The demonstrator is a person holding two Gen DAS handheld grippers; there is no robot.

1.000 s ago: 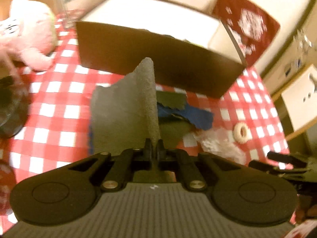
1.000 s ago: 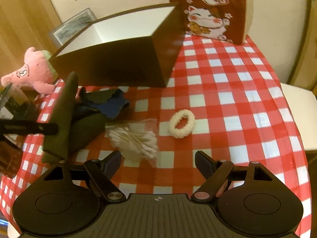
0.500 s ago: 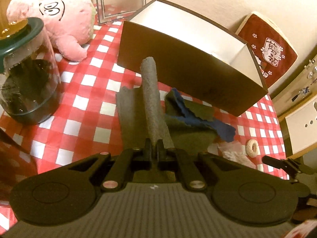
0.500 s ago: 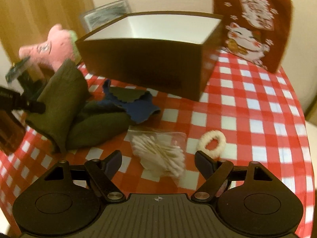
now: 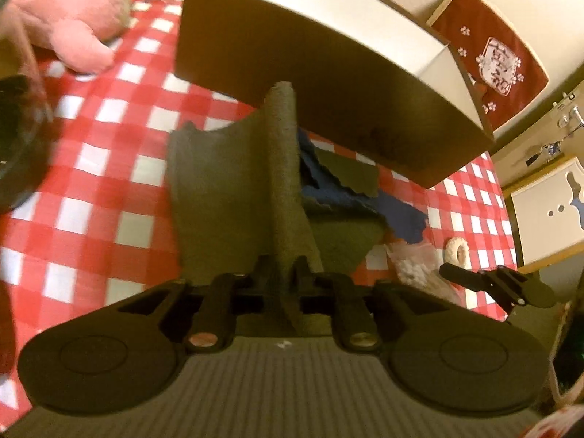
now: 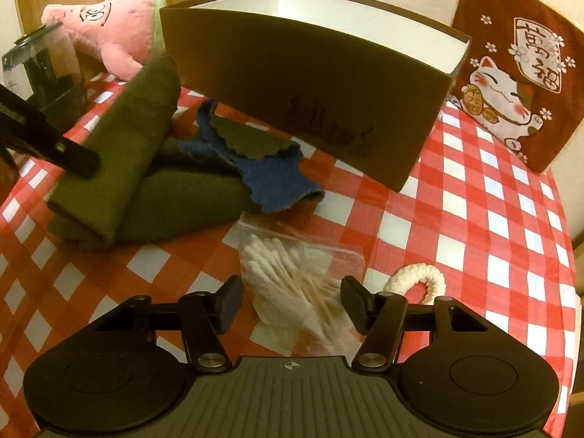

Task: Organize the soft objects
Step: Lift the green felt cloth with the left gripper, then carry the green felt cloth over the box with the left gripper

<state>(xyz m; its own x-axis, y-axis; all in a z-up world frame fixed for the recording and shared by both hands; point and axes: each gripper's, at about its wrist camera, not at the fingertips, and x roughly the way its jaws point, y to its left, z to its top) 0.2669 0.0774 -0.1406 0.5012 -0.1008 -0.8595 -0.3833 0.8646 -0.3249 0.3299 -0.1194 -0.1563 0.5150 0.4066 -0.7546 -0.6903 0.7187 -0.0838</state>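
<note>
My left gripper is shut on a fold of an olive-green felt sheet, lifted in front of the brown box; the sheet also shows in the right wrist view, pinched by the left gripper's fingers. More green felt and a blue felt piece lie beneath. My right gripper is open, low over a clear bag of cotton swabs. A cream fabric ring lies to its right. A pink plush pig sits at the back left.
The brown box with a white interior stands open at the back centre of the red checked tablecloth. A glass jar stands at the left. A red lucky-cat cushion leans at the right.
My left gripper has carried the green felt closer to the box front. My right gripper has come down and forward over the bag of cotton swabs.
</note>
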